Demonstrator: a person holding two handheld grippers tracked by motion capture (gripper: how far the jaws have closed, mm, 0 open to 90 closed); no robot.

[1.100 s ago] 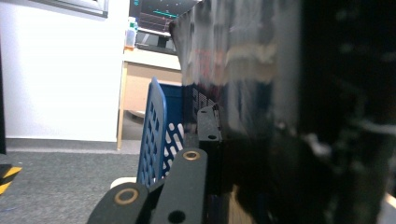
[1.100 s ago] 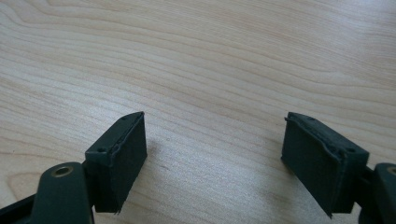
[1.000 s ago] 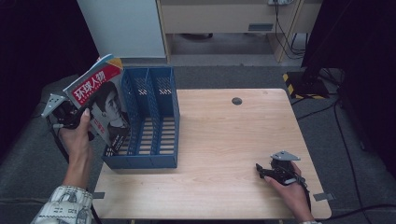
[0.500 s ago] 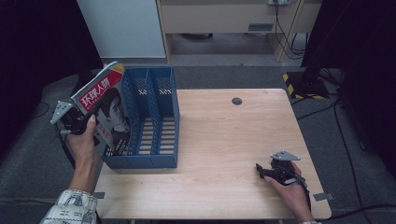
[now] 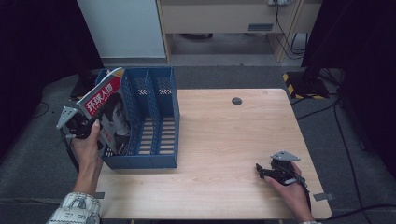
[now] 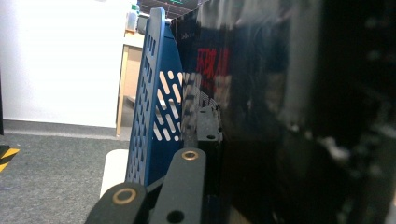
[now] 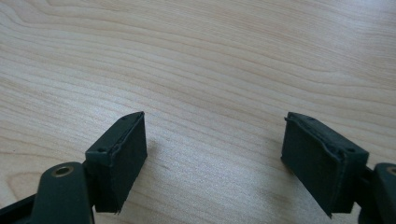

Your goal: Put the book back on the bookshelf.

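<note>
A magazine [image 5: 108, 112] is held by the left gripper [image 5: 80, 128], clamped on its lower edge at the table's [image 5: 233, 154] left side. It is tilted, its long axis rising up and away from the person, the top edge leaned against the left wall of the blue file rack [image 5: 154, 116]. Red and white characters and a dark portrait are seen on its cover. In the left gripper view the glossy cover [image 6: 261, 93] is pressed beside the rack's slotted wall [image 6: 156, 102]. The right gripper [image 5: 267, 171] is rested on the wood, jaws wide apart with nothing between them.
</note>
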